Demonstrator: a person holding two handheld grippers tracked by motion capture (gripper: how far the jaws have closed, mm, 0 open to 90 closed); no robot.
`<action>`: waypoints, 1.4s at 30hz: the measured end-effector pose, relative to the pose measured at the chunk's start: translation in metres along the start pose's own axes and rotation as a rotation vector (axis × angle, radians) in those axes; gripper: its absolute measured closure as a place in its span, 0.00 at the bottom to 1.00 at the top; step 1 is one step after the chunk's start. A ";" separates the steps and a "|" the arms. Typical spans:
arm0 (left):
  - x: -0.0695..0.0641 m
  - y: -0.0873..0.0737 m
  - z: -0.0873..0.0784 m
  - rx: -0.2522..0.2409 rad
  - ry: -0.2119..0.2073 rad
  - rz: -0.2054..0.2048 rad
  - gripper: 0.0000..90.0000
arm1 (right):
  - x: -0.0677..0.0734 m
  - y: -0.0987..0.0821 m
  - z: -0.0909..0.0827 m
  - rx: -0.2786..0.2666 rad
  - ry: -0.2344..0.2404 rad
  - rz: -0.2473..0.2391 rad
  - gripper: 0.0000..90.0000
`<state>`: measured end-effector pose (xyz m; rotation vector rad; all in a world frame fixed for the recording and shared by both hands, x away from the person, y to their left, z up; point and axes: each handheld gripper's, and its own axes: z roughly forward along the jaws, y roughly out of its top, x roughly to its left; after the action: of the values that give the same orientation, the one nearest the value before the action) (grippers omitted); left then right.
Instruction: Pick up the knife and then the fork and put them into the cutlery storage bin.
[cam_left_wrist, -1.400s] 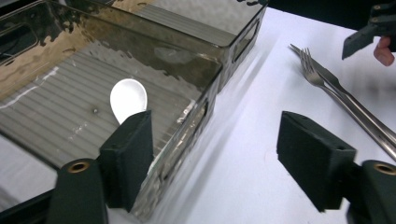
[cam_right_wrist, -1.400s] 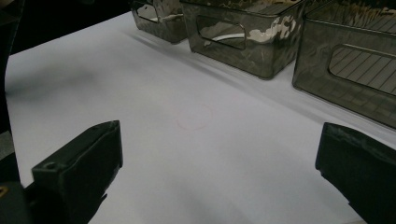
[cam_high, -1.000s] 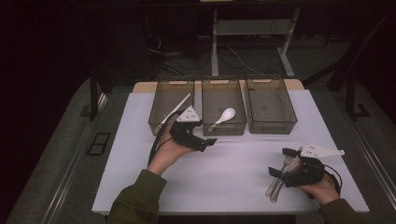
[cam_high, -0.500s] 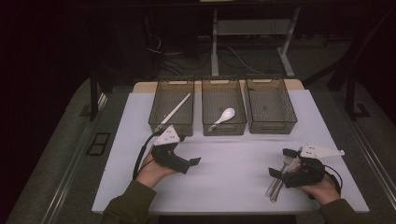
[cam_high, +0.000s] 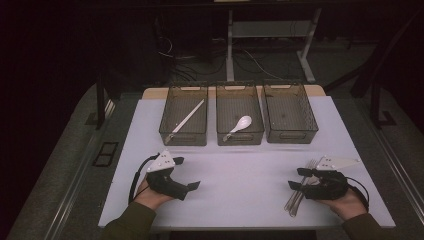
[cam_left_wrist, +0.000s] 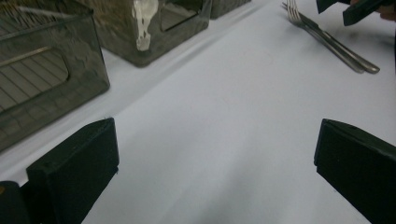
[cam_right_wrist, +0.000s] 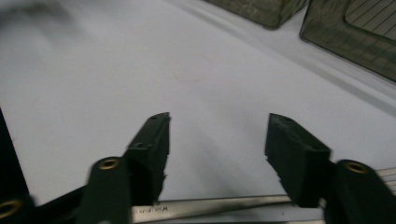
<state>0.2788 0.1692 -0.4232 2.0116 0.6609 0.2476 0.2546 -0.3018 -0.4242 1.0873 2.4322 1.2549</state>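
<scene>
Three bins (cam_high: 237, 111); chopstick (cam_high: 186, 120), spoon (cam_high: 239, 125) inside

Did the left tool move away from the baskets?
Yes. The left tool pulled back from the left basket toward the table's near edge, jaws open and empty.

A bright white table (cam_high: 240, 175) against dark surroundings; the gripper views are soft and blurred at their edges.

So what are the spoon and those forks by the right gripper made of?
The spoon looks like white ceramic or plastic: plain glossy white, so hard to tell which. The forks look like polished steel: silvery, shiny handles, with faint stamped lettering in the right gripper view.
</scene>
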 end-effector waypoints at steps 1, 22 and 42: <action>-0.001 -0.001 0.000 -0.001 -0.002 -0.003 0.00 | 0.001 0.000 0.000 0.007 0.002 -0.003 0.51; -0.002 -0.004 0.005 0.035 -0.012 0.008 0.00 | 0.007 -0.014 -0.004 0.162 0.020 -0.018 0.99; -0.004 -0.004 0.007 0.053 -0.026 0.005 0.00 | 0.012 -0.015 0.006 0.258 0.013 -0.044 1.00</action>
<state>0.2777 0.1632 -0.4300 2.0645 0.6516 0.2083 0.2413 -0.2957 -0.4377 1.0822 2.6677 0.9569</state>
